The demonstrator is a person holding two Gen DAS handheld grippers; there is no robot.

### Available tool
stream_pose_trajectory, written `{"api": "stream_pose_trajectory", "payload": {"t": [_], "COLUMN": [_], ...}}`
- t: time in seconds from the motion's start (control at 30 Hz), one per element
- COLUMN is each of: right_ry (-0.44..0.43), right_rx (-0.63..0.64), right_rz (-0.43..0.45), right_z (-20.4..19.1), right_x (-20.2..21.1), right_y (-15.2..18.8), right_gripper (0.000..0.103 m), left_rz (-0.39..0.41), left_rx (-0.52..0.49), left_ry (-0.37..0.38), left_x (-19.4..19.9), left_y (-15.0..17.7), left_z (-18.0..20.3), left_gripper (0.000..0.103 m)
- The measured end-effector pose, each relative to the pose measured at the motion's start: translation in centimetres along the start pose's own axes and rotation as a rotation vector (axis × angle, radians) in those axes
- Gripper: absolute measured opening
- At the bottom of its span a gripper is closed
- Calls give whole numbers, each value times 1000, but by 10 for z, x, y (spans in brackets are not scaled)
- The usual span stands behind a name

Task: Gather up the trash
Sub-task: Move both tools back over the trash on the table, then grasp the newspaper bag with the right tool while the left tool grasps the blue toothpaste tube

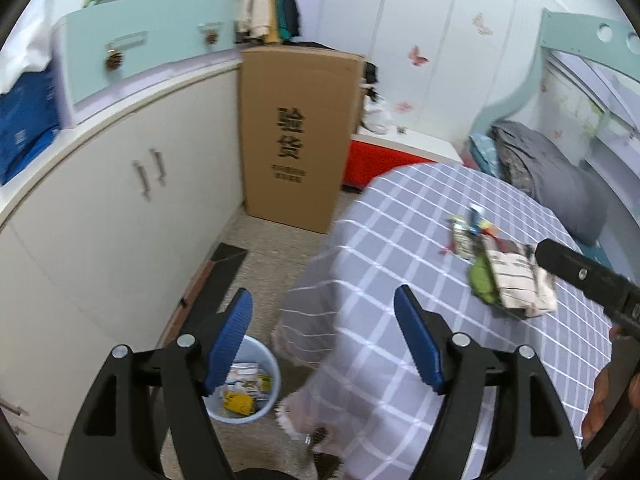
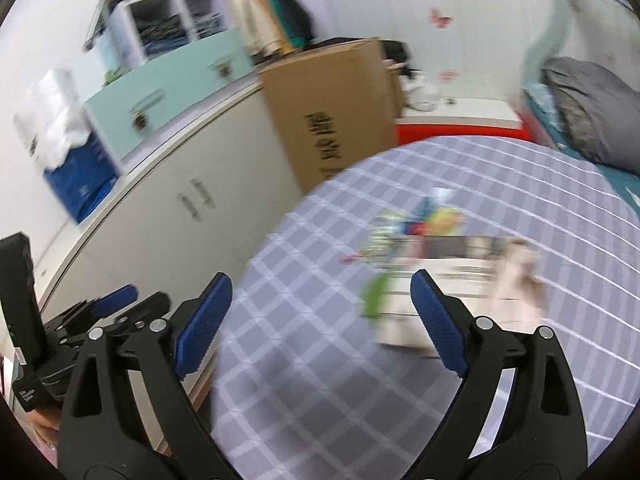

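Stock: my left tool (image 1: 323, 340) and right tool (image 2: 322, 322) both gape empty; bin (image 1: 262, 414) below the tabletop (image 1: 400, 216) part-filled; wrappers (image 1: 504, 272) on it uncollected.

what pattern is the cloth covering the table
Grey cloth with a white grid check, draped over the table edge. The left wrist view shows it sharpest.

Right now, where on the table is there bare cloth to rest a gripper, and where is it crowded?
Bare checked cloth runs from the table's near edge to the trash pile, and beyond the pile toward the red box. The pile itself is crowded. Off the table's left side, the bin already holds wrappers.
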State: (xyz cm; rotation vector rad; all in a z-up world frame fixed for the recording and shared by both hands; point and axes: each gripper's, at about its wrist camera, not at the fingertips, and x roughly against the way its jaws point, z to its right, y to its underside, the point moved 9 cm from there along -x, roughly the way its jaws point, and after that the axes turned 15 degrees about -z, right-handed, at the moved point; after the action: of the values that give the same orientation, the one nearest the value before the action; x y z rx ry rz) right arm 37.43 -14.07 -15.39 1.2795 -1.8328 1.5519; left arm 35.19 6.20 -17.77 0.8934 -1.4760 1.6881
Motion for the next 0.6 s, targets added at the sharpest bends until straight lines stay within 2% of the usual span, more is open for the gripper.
{"api": "stream_pose_trajectory", "payload": {"t": [0.2,0.33,0.6], "right_ry": [85,91,29], "right_rx": [-160,-229,-218], "right_rz": [4,-22,-91], "right_z": [95,137,149], "right_x": [6,-5,-38], "right_y": [3,4,-2], "right_gripper": [89,89,87], "left_rz": [-34,-73,-99], "left_rx": [-38,-54,-68], "left_ry": [22,24,24], "left_x": [-19,-35,-54], "left_y": [-5,-9,-16], "left_z": [41,59,76], "left_gripper": [72,72,72]}}
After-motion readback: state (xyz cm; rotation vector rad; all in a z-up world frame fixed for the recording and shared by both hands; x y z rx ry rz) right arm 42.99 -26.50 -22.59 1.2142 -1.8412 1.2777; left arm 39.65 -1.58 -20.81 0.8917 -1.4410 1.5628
